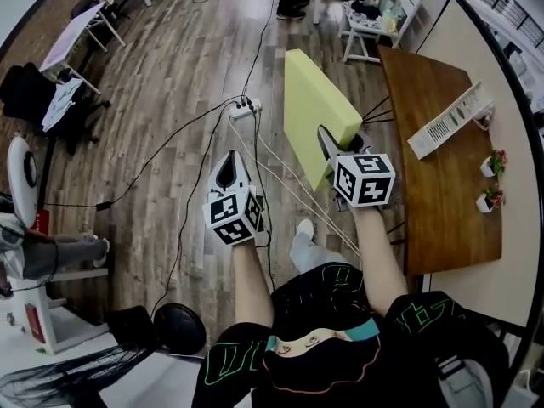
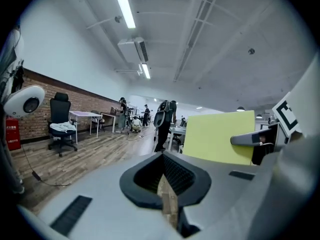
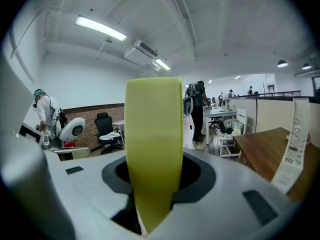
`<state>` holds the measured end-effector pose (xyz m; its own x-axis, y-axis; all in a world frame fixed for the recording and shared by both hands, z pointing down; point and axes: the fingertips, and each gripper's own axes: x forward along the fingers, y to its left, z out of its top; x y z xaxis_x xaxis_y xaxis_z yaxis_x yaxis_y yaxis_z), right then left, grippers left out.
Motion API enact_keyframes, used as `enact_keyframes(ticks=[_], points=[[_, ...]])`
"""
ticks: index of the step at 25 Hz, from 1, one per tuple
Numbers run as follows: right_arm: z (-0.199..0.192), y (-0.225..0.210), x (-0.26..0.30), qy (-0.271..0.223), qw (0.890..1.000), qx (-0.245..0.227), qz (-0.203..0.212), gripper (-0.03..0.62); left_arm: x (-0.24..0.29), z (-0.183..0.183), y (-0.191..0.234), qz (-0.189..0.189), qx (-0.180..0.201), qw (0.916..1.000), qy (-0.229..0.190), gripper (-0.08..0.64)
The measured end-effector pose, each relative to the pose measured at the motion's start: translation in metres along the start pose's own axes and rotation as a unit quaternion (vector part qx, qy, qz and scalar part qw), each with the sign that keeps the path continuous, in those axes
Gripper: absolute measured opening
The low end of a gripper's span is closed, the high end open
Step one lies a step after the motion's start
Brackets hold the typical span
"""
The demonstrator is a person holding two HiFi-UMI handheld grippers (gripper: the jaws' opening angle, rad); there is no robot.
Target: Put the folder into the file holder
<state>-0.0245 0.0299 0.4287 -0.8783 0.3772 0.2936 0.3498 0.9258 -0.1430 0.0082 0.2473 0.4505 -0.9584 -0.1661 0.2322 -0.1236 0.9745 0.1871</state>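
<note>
My right gripper [image 1: 328, 139] is shut on the lower edge of a yellow-green folder [image 1: 313, 100], which it holds upright over the wooden floor, left of a brown table [image 1: 433, 202]. In the right gripper view the folder [image 3: 153, 134] stands edge-on between the jaws [image 3: 152, 186]. A white slatted file holder [image 1: 449, 121] rests on that table, to the right of the folder; it also shows in the right gripper view [image 3: 293, 144]. My left gripper [image 1: 228, 172] hangs to the left of the folder, shut with nothing in it [image 2: 163, 157]. From there the folder [image 2: 220, 136] shows at the right.
Cables and a power strip [image 1: 244, 107] run over the floor ahead. Two small potted plants [image 1: 493, 161] sit at the table's right edge. A white chair [image 1: 372, 19] with things on it stands beyond the table. An office chair [image 1: 51, 100] is far left.
</note>
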Motion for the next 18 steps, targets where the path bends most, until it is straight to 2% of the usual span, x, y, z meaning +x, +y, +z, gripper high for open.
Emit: enact_keyframes(ticks=[7, 11, 18], points=[[0.007, -0.079, 0.063, 0.007, 0.998, 0.045, -0.034, 0.161, 0.098, 0.013, -0.029, -0.024, 0.030, 0.9990, 0.021, -0.005], [0.020, -0.118, 0.090, -0.004, 0.997, 0.065, -0.048, 0.161, 0.143, 0.026, -0.051, -0.043, 0.043, 0.9980, 0.017, -0.005], [0.033, -0.146, 0.118, -0.011, 0.996, 0.066, -0.052, 0.161, 0.184, 0.036, -0.065, -0.052, 0.057, 0.9970, 0.013, -0.005]])
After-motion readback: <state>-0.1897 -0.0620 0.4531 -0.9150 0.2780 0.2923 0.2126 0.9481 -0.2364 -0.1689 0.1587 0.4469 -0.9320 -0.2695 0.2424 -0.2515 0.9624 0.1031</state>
